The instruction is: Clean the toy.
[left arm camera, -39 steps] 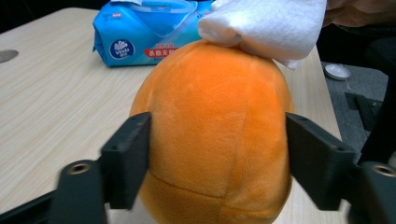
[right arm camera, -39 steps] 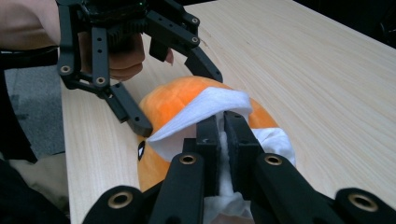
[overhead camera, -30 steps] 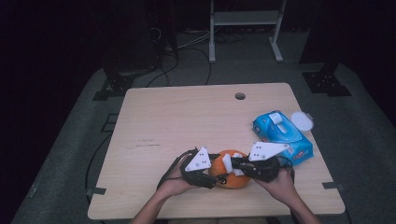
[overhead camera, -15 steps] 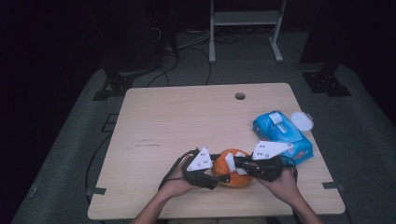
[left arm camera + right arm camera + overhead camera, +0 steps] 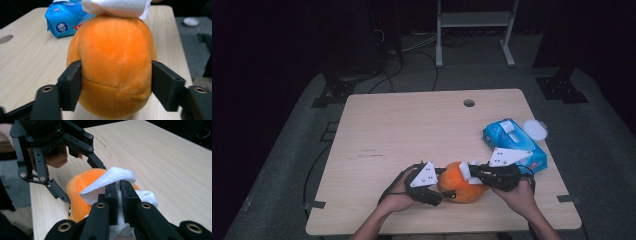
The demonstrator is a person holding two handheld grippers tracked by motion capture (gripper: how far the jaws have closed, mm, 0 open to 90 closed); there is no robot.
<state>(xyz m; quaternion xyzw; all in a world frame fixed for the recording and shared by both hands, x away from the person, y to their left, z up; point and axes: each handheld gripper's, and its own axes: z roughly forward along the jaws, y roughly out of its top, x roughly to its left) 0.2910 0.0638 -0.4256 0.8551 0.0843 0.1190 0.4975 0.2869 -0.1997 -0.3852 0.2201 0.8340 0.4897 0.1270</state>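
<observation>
At the near edge of the wooden table (image 5: 402,130), the orange plush toy (image 5: 459,182) sits between the 2 grippers. The left gripper (image 5: 116,85) clamps it from the left, its jaws spread wide and pressed into the toy's sides low down, so the soft body bulges slightly between them. The right gripper (image 5: 119,192) comes in from the right with its jaws nearly closed, pinching a folded white wet wipe (image 5: 112,178) that lies against the top of the toy. To the right and a little farther off lies the blue wipes pack (image 5: 512,142), with a white round lid (image 5: 535,130) just beyond it.

The work looks like wiping the toy clean while it is held steady. The main risk, as I judge it, is the plush squirming out: it is round and squashy, and a hard sideways stroke with the wipe could roll it free of the left jaws or push it toward the near edge. The wipe could also slip from its narrow pinch if it drags on the fuzzy fabric.
</observation>
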